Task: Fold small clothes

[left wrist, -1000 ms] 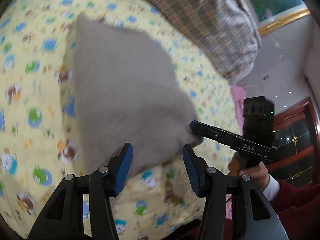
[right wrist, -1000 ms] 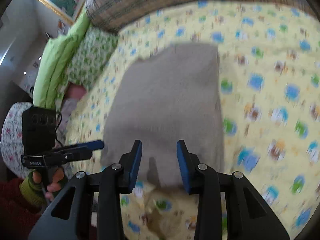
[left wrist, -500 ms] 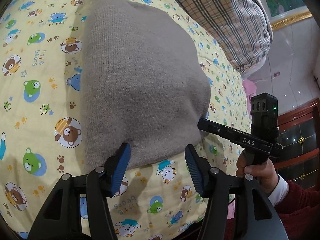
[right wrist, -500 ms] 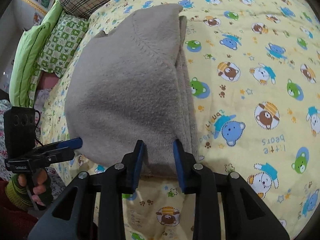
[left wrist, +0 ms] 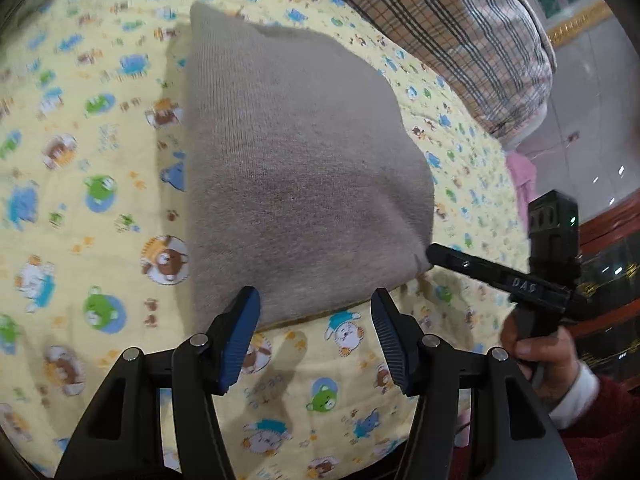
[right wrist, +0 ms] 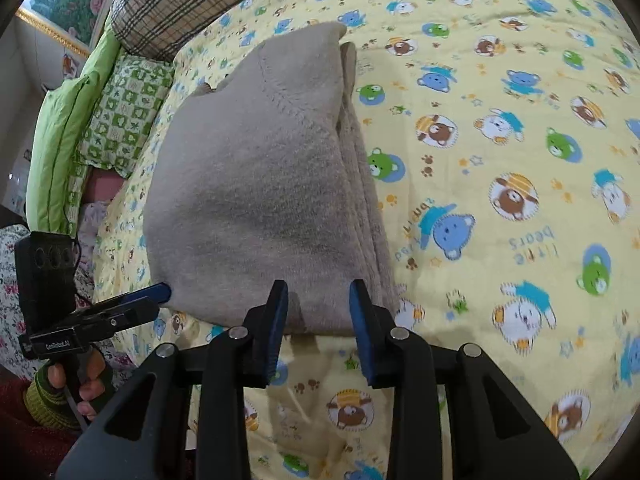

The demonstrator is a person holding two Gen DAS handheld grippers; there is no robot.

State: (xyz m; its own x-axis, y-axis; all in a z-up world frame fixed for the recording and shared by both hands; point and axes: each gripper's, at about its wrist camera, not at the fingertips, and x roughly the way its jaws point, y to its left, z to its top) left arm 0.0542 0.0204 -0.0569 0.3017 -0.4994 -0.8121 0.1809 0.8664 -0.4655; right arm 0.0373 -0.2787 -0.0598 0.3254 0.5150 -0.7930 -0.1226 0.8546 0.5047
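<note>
On a yellow bedsheet (right wrist: 500, 92) printed with cartoon bears lies a grey knitted garment (right wrist: 260, 200), folded into a thick bundle. Both grippers sit at its near edge. Left gripper (left wrist: 316, 312) has its jaws spread and opening, the garment's hem just beyond its blue pads (left wrist: 240, 332). Right gripper (right wrist: 319, 304) is narrower, also opening, with the hem between its tips. A plaid blanket (left wrist: 460, 20) lies behind.
</note>
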